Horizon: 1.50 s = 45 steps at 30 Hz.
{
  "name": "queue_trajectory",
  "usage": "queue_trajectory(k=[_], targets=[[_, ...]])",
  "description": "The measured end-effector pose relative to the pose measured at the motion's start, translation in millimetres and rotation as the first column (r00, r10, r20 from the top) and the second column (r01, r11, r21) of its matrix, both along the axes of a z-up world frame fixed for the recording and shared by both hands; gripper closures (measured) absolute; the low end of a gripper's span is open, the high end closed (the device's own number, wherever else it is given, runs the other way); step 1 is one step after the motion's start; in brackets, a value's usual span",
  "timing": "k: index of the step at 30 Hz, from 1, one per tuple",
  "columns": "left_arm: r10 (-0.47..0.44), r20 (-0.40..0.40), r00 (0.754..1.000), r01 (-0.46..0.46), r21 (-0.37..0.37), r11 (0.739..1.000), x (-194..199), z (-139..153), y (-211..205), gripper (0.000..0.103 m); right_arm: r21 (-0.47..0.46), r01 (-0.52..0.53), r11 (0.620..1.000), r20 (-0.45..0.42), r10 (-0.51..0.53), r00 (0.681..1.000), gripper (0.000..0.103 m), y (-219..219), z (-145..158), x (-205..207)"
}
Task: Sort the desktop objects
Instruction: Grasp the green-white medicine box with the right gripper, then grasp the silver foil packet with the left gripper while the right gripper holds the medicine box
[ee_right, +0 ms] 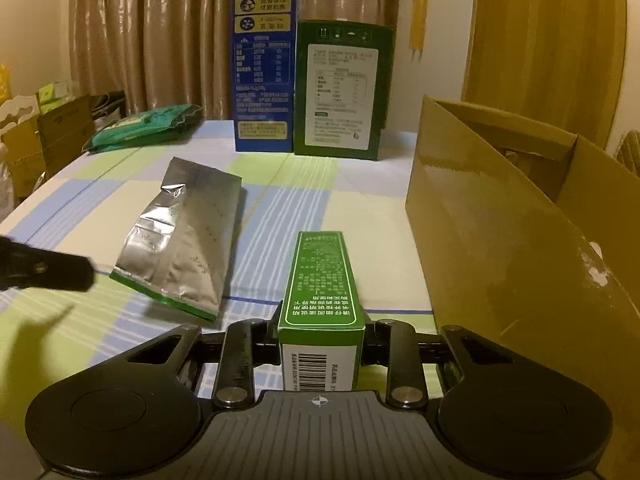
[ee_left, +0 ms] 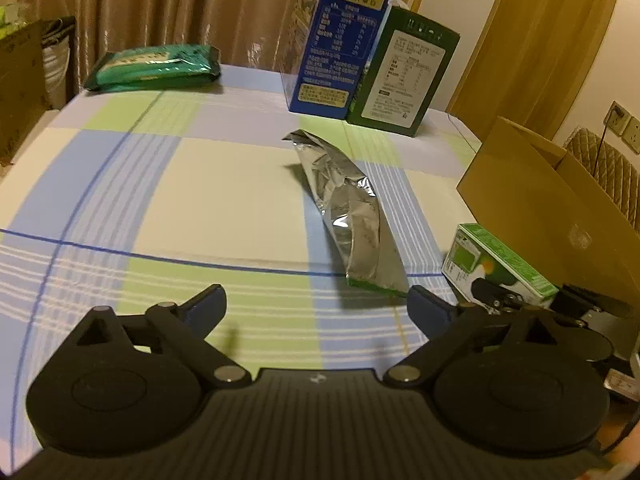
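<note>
A small green medicine box (ee_right: 320,280) lies lengthwise between the jaws of my right gripper (ee_right: 322,322), which is shut on its near end just above the checked tablecloth (ee_right: 288,200). In the left wrist view the same box (ee_left: 500,256) shows at the right with black gripper parts under it. A crumpled silver foil pouch (ee_left: 348,208) (ee_right: 184,240) with a green bottom edge lies in the middle of the table. My left gripper (ee_left: 316,304) stands open and holds nothing, just short of the pouch's near end. One of its fingers (ee_right: 48,272) shows at the left of the right wrist view.
An open cardboard box (ee_right: 520,220) (ee_left: 552,208) stands at the right, close to the held box. At the back stand a tall blue carton (ee_right: 264,68) and a dark green box (ee_right: 340,88). A green packet (ee_left: 156,66) lies at the back left.
</note>
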<state>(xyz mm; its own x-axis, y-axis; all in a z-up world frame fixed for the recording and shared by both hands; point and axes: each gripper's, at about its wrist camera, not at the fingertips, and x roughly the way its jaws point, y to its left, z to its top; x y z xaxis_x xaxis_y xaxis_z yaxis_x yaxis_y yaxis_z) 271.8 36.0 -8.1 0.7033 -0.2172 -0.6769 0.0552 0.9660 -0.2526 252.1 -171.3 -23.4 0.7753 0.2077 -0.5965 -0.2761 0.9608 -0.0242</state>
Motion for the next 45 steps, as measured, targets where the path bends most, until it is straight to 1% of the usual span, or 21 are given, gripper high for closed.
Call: queue_trajectory(k=[5, 8, 12, 15, 16, 17, 18, 19, 20, 22, 24, 28, 29, 32, 34, 37, 41, 45], targets=[[-0.041, -0.004, 0.999, 0.041, -0.001, 0.999, 15, -5, -10, 0.014, 0.044, 0.009, 0.999, 0.037, -0.011, 0.999, 0.076, -5, 7, -7], [-0.054, 0.002, 0.999, 0.054, 0.001, 0.999, 20, -5, -14, 0.015, 0.063, 0.003, 0.998, 0.063, -0.007, 0.998, 0.076, -4, 15, -6], [-0.065, 0.018, 0.998, 0.065, -0.007, 0.998, 30, -6, -20, 0.019, 0.078, -0.004, 0.997, 0.066, -0.001, 0.998, 0.076, -1, 17, 3], [-0.074, 0.018, 0.997, 0.074, -0.005, 0.997, 39, -11, -24, 0.024, 0.081, 0.003, 0.997, 0.057, -0.008, 0.998, 0.076, -1, 14, 10], [-0.077, 0.015, 0.997, 0.078, -0.005, 0.997, 42, -14, -25, 0.027, 0.083, 0.007, 0.997, 0.052, -0.011, 0.999, 0.076, -1, 13, 12], [-0.080, 0.010, 0.997, 0.080, -0.006, 0.997, 45, -16, -26, 0.034, 0.085, 0.008, 0.996, 0.048, -0.013, 0.999, 0.076, -2, 12, 13], [-0.083, 0.003, 0.997, 0.083, -0.012, 0.996, 48, -19, -26, 0.038, 0.086, 0.008, 0.996, 0.045, -0.012, 0.999, 0.076, -2, 11, 14], [-0.087, -0.003, 0.996, 0.087, -0.018, 0.996, 50, -22, -27, 0.047, 0.085, 0.006, 0.996, 0.043, -0.010, 0.999, 0.076, -2, 10, 15], [-0.092, -0.009, 0.996, 0.092, -0.027, 0.995, 52, -24, -27, 0.061, 0.084, 0.004, 0.996, 0.041, -0.008, 0.999, 0.077, -1, 9, 15], [-0.097, -0.016, 0.995, 0.096, -0.045, 0.994, 55, -27, -27, 0.073, 0.084, 0.001, 0.996, 0.036, -0.004, 0.999, 0.077, 0, 8, 16], [-0.094, -0.018, 0.995, 0.092, -0.063, 0.994, 54, -27, -26, 0.077, 0.083, -0.004, 0.997, 0.031, 0.001, 1.000, 0.076, 1, 7, 15], [-0.100, -0.015, 0.995, 0.099, -0.059, 0.993, 47, -22, -26, 0.086, 0.075, -0.025, 0.997, 0.024, 0.023, 0.999, 0.077, 4, 9, 5], [-0.103, -0.017, 0.994, 0.102, -0.059, 0.993, 45, -21, -26, 0.089, 0.071, -0.033, 0.997, 0.021, 0.031, 0.999, 0.077, 5, 10, 1], [-0.128, -0.029, 0.991, 0.126, -0.048, 0.991, 29, -16, -25, 0.090, 0.075, -0.045, 0.996, 0.006, 0.044, 0.999, 0.077, 5, 12, -13], [-0.135, -0.055, 0.989, 0.132, -0.044, 0.990, 14, -16, -23, 0.092, 0.081, -0.048, 0.996, -0.012, 0.049, 0.999, 0.077, 3, 13, -23], [-0.149, -0.089, 0.985, 0.146, -0.040, 0.989, -17, -13, -16, 0.092, 0.085, -0.063, 0.994, -0.037, 0.066, 0.997, 0.076, -1, 14, -45], [-0.184, -0.094, 0.978, 0.186, 0.005, 0.983, -68, -1, -12, 0.092, 0.096, -0.085, 0.992, -0.055, 0.090, 0.994, 0.076, -5, 18, -74], [-0.193, -0.099, 0.976, 0.194, 0.006, 0.981, -114, 4, -2, 0.092, 0.096, -0.108, 0.990, -0.068, 0.114, 0.991, 0.076, -7, 22, -104]])
